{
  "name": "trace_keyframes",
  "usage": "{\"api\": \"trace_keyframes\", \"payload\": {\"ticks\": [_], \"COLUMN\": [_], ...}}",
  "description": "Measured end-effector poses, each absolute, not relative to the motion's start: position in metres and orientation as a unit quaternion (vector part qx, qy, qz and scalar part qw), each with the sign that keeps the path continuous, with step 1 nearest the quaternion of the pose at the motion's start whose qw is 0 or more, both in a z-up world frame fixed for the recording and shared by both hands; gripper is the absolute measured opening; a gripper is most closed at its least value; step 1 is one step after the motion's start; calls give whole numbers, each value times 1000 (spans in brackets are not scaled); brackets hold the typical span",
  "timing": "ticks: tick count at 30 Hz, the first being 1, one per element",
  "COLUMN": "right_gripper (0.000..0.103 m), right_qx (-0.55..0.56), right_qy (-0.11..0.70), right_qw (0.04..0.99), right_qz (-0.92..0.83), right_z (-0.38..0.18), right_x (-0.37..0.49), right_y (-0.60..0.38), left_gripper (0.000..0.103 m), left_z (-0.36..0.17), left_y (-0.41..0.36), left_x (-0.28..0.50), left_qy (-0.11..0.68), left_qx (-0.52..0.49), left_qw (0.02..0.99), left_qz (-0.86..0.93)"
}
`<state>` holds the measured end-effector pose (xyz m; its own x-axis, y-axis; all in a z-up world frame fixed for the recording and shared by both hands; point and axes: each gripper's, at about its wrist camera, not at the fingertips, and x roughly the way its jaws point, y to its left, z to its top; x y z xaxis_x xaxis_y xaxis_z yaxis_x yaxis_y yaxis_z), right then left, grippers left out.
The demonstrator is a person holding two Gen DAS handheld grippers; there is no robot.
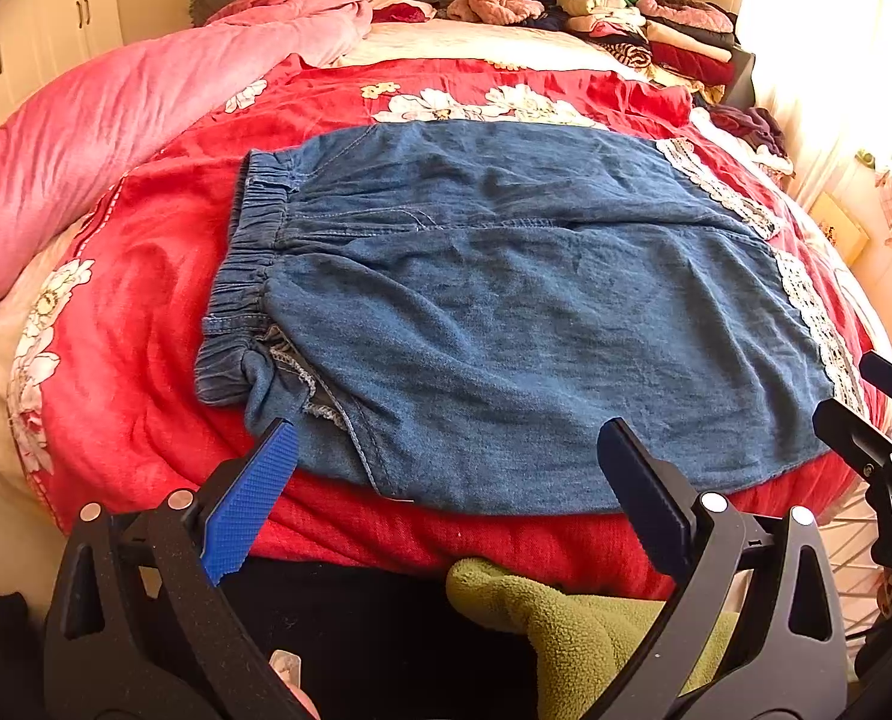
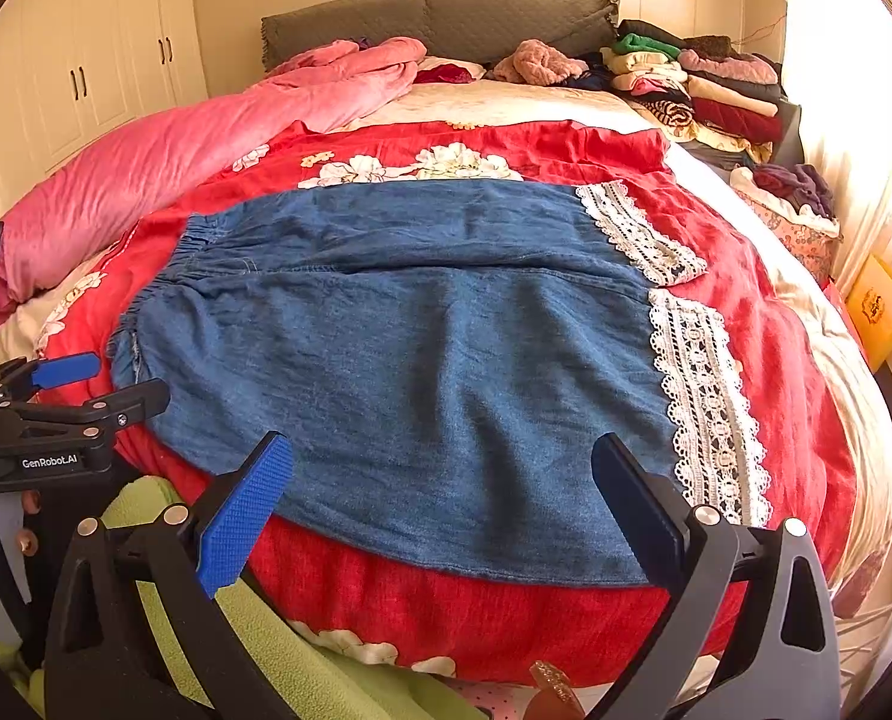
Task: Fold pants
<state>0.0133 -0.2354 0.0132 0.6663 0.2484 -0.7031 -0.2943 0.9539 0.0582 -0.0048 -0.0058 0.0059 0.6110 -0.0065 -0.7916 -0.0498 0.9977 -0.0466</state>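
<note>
Blue denim pants (image 1: 506,312) lie flat on a red floral bedspread (image 1: 146,312), elastic waistband (image 1: 248,252) to the left, white lace leg hems (image 1: 818,312) to the right. They also show in the right wrist view (image 2: 416,360), with the lace hems (image 2: 704,396) at the right. My left gripper (image 1: 446,474) is open and empty at the pants' near edge, by the waist end. My right gripper (image 2: 446,480) is open and empty at the near edge, toward the hem end. Each gripper shows at the other view's edge.
A pink quilt (image 2: 176,150) lies along the bed's left side. Stacks of folded clothes (image 2: 704,84) sit at the far right by the grey headboard (image 2: 446,18). White wardrobes (image 2: 86,60) stand at the left. An olive fleece garment (image 1: 566,618) lies below the near bed edge.
</note>
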Motion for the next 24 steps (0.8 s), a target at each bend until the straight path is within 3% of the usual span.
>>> {"api": "trace_keyframes", "payload": {"ticks": [24], "right_gripper": [99], "right_qx": [-33], "right_qy": [379], "right_qw": [912], "right_qz": [151], "right_z": [14], "right_x": [16], "right_y": [-232], "left_gripper": [94], "left_z": [9], "left_y": [-5], "left_x": [-4], "left_qy": [438], "left_qx": [-30], "left_qw": [898], "left_qz": [13]}}
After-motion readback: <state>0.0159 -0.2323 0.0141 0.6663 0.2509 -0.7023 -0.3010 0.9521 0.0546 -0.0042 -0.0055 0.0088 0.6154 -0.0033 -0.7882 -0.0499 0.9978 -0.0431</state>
